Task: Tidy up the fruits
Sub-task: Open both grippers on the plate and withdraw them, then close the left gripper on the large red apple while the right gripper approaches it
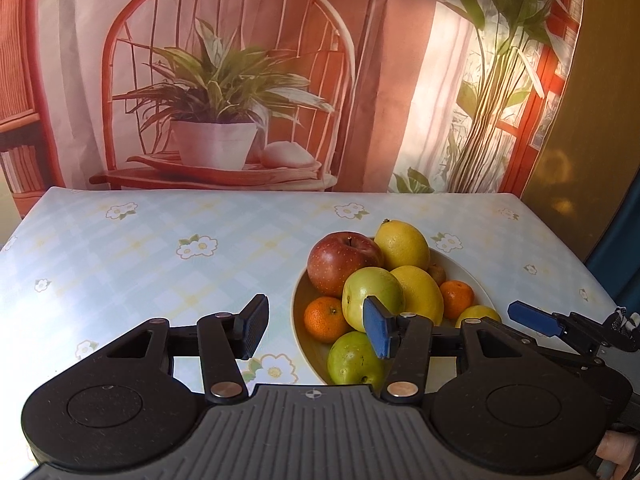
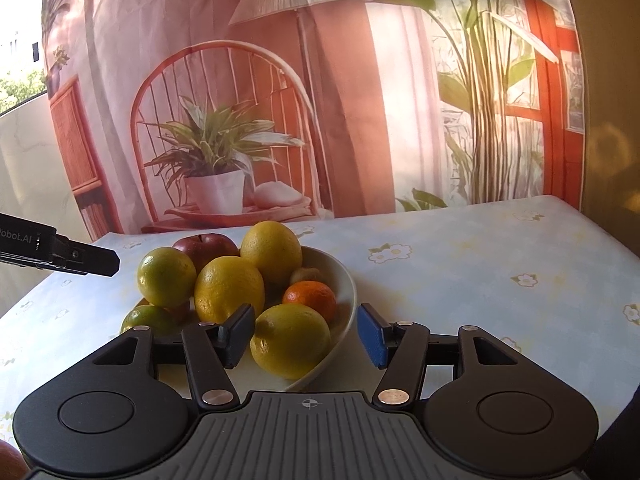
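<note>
Left wrist view: white bowl (image 1: 460,268) heaped with fruit, right of table (image 1: 160,248) centre; left gripper (image 1: 316,330) jaws apart, empty. Right wrist view: right gripper (image 2: 306,338) jaws apart around the nearest lemon (image 2: 290,346), pads not touching it.

Left claw (image 1: 316,330) open, right claw (image 2: 306,336) apparently open, angled downward

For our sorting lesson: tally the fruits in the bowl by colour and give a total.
Yellow fruits: 3
Green fruits: 2
Orange fruits: 2
Red fruit: 1
Brown fruit: 1
Total: 9
</note>
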The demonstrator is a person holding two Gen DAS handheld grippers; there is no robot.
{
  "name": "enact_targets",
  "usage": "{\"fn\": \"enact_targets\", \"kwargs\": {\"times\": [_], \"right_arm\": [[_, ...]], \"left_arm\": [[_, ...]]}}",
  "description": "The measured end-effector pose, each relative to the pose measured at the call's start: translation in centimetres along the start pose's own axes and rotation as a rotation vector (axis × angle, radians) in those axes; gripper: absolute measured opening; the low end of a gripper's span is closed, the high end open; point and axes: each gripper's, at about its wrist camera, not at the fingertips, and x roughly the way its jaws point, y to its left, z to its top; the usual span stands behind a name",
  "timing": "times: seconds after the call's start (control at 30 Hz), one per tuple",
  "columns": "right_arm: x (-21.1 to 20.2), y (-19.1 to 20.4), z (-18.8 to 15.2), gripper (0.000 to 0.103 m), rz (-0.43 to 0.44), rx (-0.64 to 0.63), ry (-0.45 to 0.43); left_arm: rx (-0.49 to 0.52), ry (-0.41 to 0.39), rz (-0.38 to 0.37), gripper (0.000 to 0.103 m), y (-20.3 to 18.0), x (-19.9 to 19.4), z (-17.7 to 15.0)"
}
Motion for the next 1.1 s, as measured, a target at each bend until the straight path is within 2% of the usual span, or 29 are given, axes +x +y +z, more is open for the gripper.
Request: {"fn": "enact_targets", "kwargs": {"times": [0.37, 0.67, 1.1], "right_arm": [[-2.9, 1.6, -0.7, 0.053, 0.014, -0.001, 0.008], [-5.3, 3.9, -2.0, 0.053, 0.022, 0.02, 0.022], [-9.9, 6.9, -4.0, 0.053, 0.039, 0.045, 0.039]], "left_arm": [[-0.017, 0.004, 0.009, 0.056, 2.1, -3.9, -2.7], [-0.078, -0.009, 0.013, 0.058, 4.3, -7.4, -5.2], [-0.089, -0.028, -0.034, 0.06, 4.6, -11.1, -8.5]]}}
